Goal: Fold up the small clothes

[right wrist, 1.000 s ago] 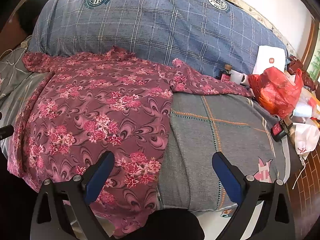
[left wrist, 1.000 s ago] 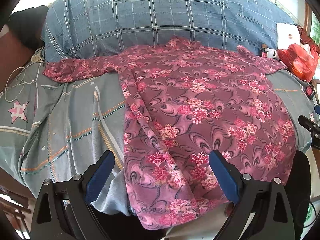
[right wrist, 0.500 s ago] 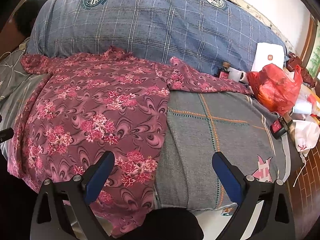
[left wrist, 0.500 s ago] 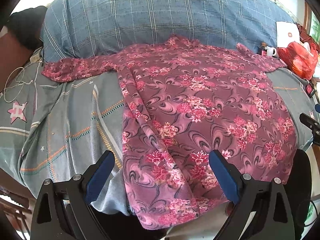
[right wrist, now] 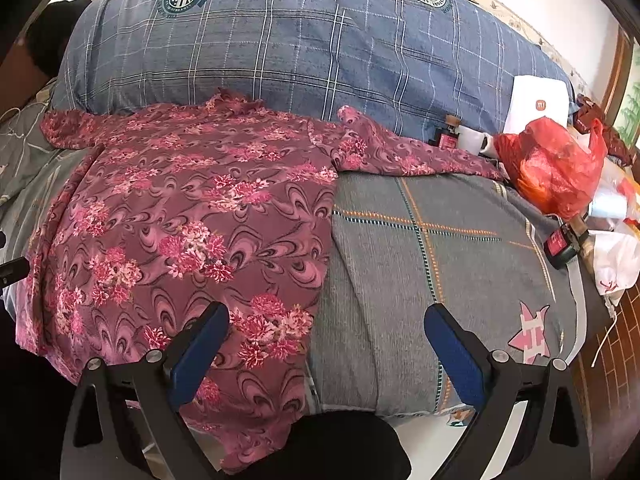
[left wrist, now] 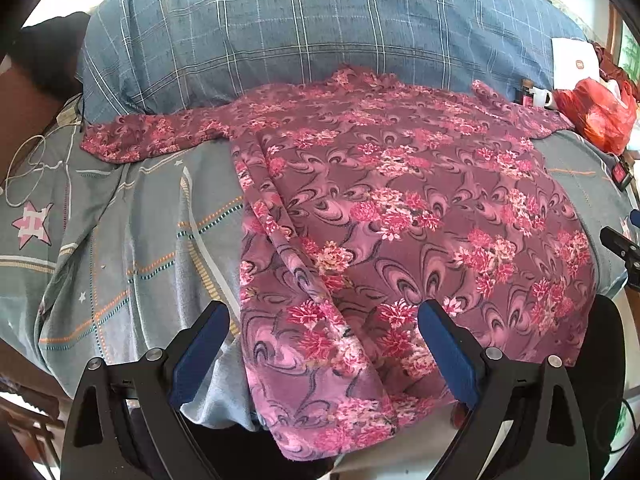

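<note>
A maroon blouse with pink flowers (left wrist: pixel 400 208) lies spread flat on the bed, sleeves out to both sides, its hem hanging over the near edge. My left gripper (left wrist: pixel 322 344) is open above the hem's left part, its blue pads (left wrist: pixel 200 354) apart and holding nothing. In the right wrist view the same blouse (right wrist: pixel 192 220) fills the left half. My right gripper (right wrist: pixel 326 350) is open over the blouse's right edge and the grey sheet (right wrist: pixel 440 264), empty too.
A big blue plaid pillow (left wrist: pixel 320 32) backs the blouse. To the right sit a red plastic bag (right wrist: pixel 556 164), a white box (right wrist: pixel 538 102), small bottles (right wrist: pixel 448 138) and a red-black device (right wrist: pixel 562 246). A white cable (left wrist: pixel 28 168) lies at the far left.
Both cameras have drifted slightly; the blouse looks a little closer and lower in view. The blouse itself has not moved and both grippers stay open.
</note>
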`<action>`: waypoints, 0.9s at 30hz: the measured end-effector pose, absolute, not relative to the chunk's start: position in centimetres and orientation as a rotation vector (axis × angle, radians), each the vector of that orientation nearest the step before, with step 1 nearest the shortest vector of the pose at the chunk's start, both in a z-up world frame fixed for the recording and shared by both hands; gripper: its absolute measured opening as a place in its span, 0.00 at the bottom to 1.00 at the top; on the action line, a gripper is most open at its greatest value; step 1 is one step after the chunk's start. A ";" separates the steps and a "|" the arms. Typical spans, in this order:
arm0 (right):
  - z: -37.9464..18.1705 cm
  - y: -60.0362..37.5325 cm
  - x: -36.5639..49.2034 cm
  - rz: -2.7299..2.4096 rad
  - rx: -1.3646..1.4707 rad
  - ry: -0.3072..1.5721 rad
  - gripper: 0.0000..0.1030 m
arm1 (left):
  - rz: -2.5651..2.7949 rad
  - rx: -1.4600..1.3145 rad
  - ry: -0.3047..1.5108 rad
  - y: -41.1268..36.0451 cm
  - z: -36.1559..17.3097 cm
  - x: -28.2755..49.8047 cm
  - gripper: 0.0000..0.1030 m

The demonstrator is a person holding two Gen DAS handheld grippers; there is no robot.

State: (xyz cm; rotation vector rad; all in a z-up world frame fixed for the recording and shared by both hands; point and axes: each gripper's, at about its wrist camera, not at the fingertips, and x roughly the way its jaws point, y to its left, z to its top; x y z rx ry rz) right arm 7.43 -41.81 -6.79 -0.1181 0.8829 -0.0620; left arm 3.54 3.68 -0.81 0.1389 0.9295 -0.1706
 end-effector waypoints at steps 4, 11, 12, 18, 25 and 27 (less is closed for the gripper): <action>-7.0 -42.1 7.4 -0.060 -0.099 0.889 0.96 | -0.167 0.143 0.936 3.8 -0.9 3.8 0.93; -8.1 -44.3 7.3 -0.055 -0.004 0.930 0.94 | -0.099 -0.041 0.995 9.3 -0.2 6.4 0.92; -8.5 -44.7 7.2 -0.051 0.020 0.938 0.94 | -0.090 -0.040 1.008 9.6 -0.4 6.6 0.92; -10.5 -45.9 6.9 -0.015 0.137 1.000 0.87 | -0.225 -0.016 1.123 6.9 -2.6 6.0 0.92; -13.2 -44.3 6.7 0.114 0.174 1.083 0.61 | -0.249 0.085 1.219 4.5 -5.5 7.1 0.63; -13.3 -43.5 6.2 0.111 0.124 1.062 0.35 | -0.212 0.076 1.216 5.3 -5.5 7.4 0.33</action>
